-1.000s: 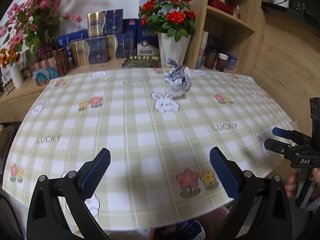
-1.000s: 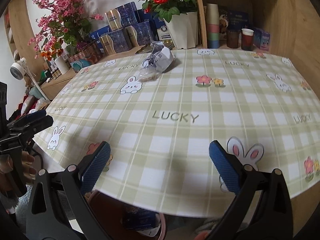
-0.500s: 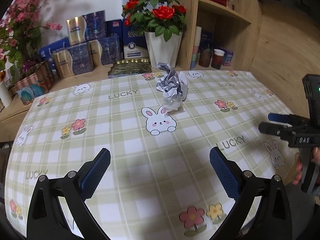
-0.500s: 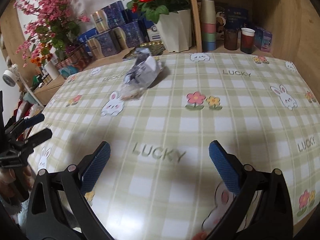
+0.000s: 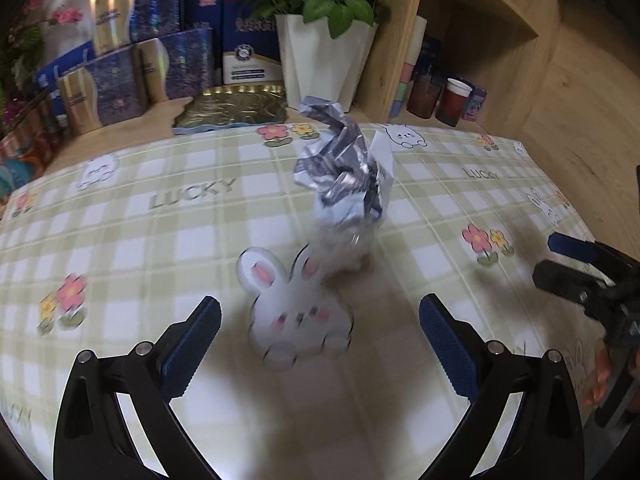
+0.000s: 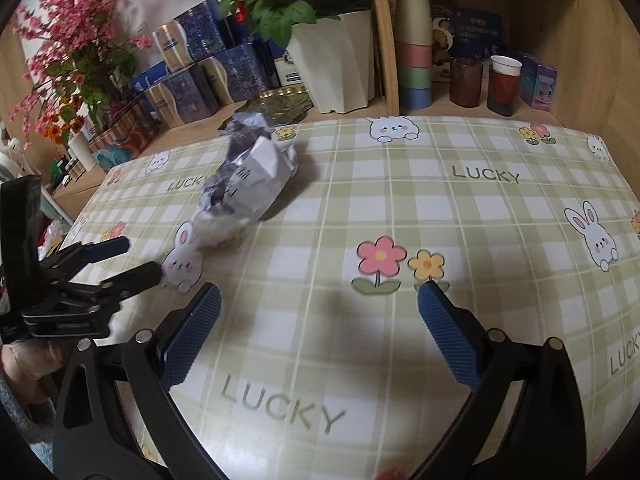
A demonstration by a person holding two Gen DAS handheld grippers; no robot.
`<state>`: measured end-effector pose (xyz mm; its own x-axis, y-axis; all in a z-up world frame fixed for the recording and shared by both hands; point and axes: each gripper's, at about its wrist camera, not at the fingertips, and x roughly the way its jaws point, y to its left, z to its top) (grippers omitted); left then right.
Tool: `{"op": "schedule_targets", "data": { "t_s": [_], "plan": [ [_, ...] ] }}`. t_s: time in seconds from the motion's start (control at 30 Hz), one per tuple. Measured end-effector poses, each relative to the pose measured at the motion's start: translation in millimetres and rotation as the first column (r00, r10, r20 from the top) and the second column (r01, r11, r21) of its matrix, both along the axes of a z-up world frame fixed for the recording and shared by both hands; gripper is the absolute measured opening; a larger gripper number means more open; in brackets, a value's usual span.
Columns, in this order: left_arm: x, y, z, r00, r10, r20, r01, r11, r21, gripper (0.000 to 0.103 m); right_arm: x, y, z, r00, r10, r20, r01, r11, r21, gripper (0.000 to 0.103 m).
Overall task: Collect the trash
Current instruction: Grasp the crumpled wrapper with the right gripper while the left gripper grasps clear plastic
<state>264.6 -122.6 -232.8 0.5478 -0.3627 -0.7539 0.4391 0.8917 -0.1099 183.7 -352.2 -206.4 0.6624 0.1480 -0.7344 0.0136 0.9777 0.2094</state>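
Crumpled wrapper, silver and dark blue with a clear plastic tail, sits out on the checked tablecloth, its clear end touching the ear of a printed bunny, and the white vase of red roses stands behind it off the cloth's far edge. Left gripper is low over the cloth, pointing straight at the wrapper, jaws spread wide with nothing between them, the bunny print framed in the gap and the wrapper just beyond the fingertips. From the right wrist camera that same left gripper shows side-on at the left edge, its two black fingers parted, tips near the bunny and short of the wrapper. Right gripper hangs off to the side over the cloth, also wide apart and empty, with a pink and a yellow printed flower just ahead of it; the wrapper lies well off to its front left. In the left view the right gripper pokes in from the right edge, clear of the wrapper, a bit of the holding hand visible below it.
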Motion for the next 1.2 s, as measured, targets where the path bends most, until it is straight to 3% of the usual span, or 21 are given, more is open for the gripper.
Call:
{"op": "schedule_targets", "data": {
  "t_s": [0.17, 0.37, 0.43, 0.5, 0.6, 1.0, 1.2],
  "plan": [
    [31, -24, -18, 0.999, 0.016, -0.031, -0.015, 0.999, 0.033, 0.097, 19, -5, -4, 1.000, -0.009, -0.008, 0.009, 1.000, 0.003, 0.097],
    [51, -31, -30, 0.995, 0.042, -0.090, -0.039, 0.999, 0.029, 0.082, 35, -6, -5, 1.000, -0.002, -0.009, 0.002, 1.000, -0.002, 0.097],
    [51, -30, -27, 0.996, 0.024, -0.085, -0.022, 1.000, 0.019, 0.058, 40, -5, -5, 1.000, 0.002, -0.010, -0.002, 1.000, 0.000, 0.097],
    [50, -25, -26, 0.994, 0.016, -0.105, -0.017, 1.000, -0.012, 0.043, 46, -4, -4, 1.000, 0.007, -0.010, -0.007, 1.000, 0.003, 0.097],
    [45, -11, -23, 0.991, 0.012, -0.133, -0.019, 0.999, -0.049, 0.036, 58, 2, 0, 1.000, 0.022, 0.004, -0.022, 1.000, 0.014, 0.097],
    [15, 65, -2, 0.987, 0.093, -0.128, -0.107, 0.989, -0.103, 0.033, 132, 57, 3, 0.998, 0.060, 0.027, -0.062, 0.994, 0.091, 0.097],
    [8, 96, 9, 0.985, 0.136, -0.105, -0.146, 0.984, -0.102, 0.033, 167, 71, -12, 0.999, -0.034, -0.027, 0.036, 0.997, 0.067, 0.097]
  ]
}}
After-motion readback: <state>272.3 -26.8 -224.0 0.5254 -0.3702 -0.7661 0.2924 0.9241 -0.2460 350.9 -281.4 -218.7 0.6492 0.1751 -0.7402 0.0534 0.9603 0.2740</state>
